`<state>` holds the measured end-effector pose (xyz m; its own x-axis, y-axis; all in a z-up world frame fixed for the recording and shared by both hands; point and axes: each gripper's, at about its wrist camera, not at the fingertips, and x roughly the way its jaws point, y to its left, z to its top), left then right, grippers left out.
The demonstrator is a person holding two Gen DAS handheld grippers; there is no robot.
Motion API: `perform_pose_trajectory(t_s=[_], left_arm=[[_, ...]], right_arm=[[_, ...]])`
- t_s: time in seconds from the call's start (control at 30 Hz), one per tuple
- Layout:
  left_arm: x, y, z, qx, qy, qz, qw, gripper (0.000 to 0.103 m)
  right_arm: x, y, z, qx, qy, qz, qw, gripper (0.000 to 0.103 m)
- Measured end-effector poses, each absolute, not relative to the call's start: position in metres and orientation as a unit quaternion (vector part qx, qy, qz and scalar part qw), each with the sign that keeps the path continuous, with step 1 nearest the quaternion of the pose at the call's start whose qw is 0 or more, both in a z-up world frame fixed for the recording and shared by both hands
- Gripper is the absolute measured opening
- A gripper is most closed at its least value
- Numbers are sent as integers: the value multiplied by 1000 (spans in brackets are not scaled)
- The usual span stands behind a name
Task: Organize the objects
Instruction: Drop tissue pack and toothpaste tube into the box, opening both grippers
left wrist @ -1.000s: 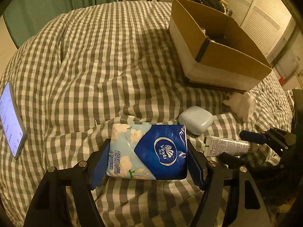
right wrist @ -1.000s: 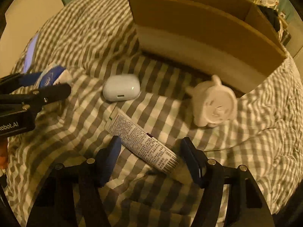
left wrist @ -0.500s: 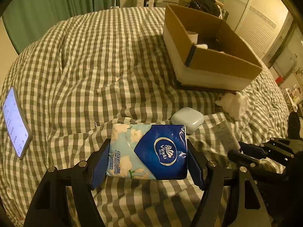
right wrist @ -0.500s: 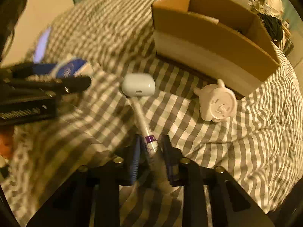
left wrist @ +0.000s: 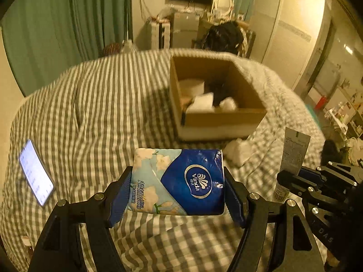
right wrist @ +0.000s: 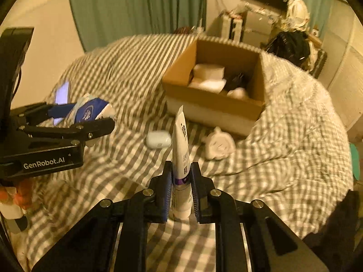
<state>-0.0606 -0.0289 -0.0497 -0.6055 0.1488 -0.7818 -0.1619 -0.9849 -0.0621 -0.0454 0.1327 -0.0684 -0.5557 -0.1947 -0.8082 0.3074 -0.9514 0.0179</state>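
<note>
My left gripper (left wrist: 178, 190) is shut on a blue and floral tissue pack (left wrist: 177, 181) and holds it above the checked bed. My right gripper (right wrist: 180, 181) is shut on a white tube (right wrist: 180, 156) that points up and forward; the tube also shows in the left wrist view (left wrist: 293, 153). An open cardboard box (right wrist: 213, 104) with several white and dark items inside stands ahead of both grippers. A white earbud case (right wrist: 158, 139) and a white pig figure (right wrist: 219, 145) lie on the bed in front of the box.
A lit phone (left wrist: 36, 173) lies on the checked duvet at the left. The left gripper (right wrist: 74, 122) with the tissue pack shows at the left of the right wrist view. Green curtains and room furniture stand beyond the bed.
My right gripper shut on the tube and lifted it off the bed. Both grippers rose with their loads, so the box's inside is in view.
</note>
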Motion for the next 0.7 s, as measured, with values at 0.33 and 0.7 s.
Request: perform_pose_trajectory(t_s=[0.33,0.7], left_arm=[[-70,-5,17,-365,28,923,116,75],[-142,20,29,-356,37,926,121,75]], right_arm=[[-46,147,20,374,52,-919,109,15],[-113,160,61,354,29,-928,107,15]])
